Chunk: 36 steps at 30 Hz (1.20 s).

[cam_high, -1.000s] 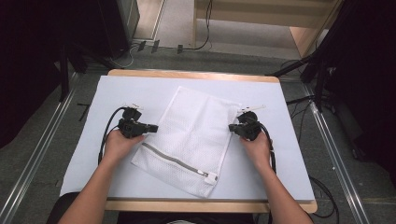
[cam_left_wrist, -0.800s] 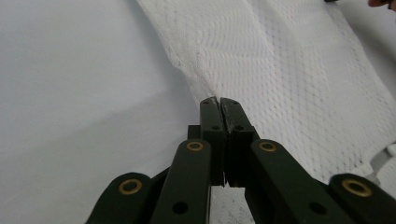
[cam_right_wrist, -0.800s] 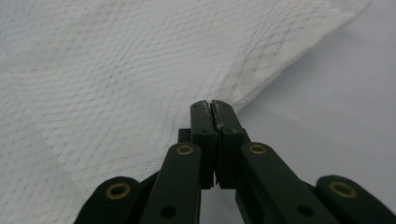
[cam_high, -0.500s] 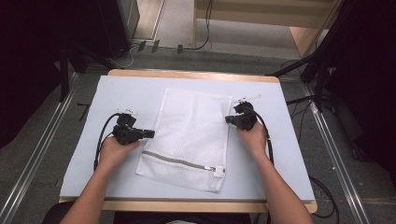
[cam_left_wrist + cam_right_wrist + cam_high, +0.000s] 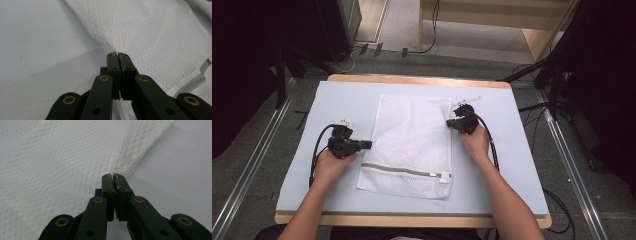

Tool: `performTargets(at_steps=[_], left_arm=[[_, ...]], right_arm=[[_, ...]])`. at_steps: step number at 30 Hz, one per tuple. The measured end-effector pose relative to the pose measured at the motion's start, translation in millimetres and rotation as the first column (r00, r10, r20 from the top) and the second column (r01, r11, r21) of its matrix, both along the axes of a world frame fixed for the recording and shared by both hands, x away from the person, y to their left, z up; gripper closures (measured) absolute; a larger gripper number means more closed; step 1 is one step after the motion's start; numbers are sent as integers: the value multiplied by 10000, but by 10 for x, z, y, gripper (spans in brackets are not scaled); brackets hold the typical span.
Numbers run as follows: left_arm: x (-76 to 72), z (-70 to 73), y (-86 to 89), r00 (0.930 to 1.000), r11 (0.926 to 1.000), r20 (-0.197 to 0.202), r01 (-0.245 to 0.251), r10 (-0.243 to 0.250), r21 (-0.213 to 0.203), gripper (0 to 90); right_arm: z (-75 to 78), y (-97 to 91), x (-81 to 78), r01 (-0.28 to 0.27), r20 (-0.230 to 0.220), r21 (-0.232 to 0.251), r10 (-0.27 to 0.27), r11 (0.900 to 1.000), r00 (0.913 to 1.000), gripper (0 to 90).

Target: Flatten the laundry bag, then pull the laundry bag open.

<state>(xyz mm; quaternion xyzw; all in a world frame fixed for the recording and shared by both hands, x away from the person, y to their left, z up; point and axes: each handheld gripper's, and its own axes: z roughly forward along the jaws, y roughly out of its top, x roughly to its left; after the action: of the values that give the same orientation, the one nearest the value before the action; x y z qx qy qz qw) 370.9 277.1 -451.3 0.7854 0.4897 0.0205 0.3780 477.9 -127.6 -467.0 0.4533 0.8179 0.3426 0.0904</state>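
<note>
Two grippers flank a white mesh bag [image 5: 411, 142] lying lengthwise on the table [image 5: 512, 150]: left gripper [image 5: 366, 145] at its left edge, right gripper [image 5: 450, 123] at its right, both jaws together, pinching no cloth.

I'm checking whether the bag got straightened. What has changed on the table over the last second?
The white mesh bag has turned from lying askew to nearly square with the table, its zipper end toward the person. The left gripper slid toward the person along the bag's left edge; the right gripper shifted slightly at its right edge. Both stay shut at the bag's edges.
</note>
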Motion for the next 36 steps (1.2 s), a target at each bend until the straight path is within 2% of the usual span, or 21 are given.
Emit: performTargets(at_steps=[3, 5, 7, 10, 13, 15, 19, 27, 32, 36], left_arm=[[35, -27, -11, 10000, 9999, -66, -43, 43, 110, 895], [45, -25, -11, 9999, 10000, -90, -94, 94, 1, 894], [48, -11, -8, 9998, 9998, -165, -108, 106, -136, 879], [56, 18, 12, 9998, 9993, -193, -45, 38, -369, 769], [66, 41, 21, 9997, 9989, -247, -71, 59, -467, 715], [65, 62, 17, 9996, 9994, -233, -147, 139, -329, 698], [37, 144, 2, 10000, 9999, -76, 24, -25, -118, 605], [-63, 329, -31, 9993, 9993, 159, 343, -341, -156, 485], [-102, 438, -145, 9967, 9967, 373, 731, -719, -339, 458], [-113, 466, -243, 9948, 9954, 438, 926, -914, -245, 436]], right_arm=[[-2, -9, 1, 36, 37, 15, -36, 10000, 10000, 890], [0, -14, -8, 95, -12, 49, -95, 9999, 10000, 876], [11, -25, -22, 68, 52, 61, -69, 10000, 10000, 810], [40, -59, -47, 64, 109, 342, -67, 9994, 9999, 723], [59, -85, -65, 96, 20, 553, -98, 9984, 10000, 679], [65, -91, -80, 92, 38, 513, -94, 9986, 9999, 660], [110, -116, -127, 74, 182, 484, -83, 9988, 9998, 626], [219, -224, -326, -76, 295, 821, 52, 9966, 9996, 592], [270, -273, -504, -352, 359, 946, 319, 9949, 9988, 581], [289, -272, -626, -602, 320, 930, 575, 9938, 9978, 581]])
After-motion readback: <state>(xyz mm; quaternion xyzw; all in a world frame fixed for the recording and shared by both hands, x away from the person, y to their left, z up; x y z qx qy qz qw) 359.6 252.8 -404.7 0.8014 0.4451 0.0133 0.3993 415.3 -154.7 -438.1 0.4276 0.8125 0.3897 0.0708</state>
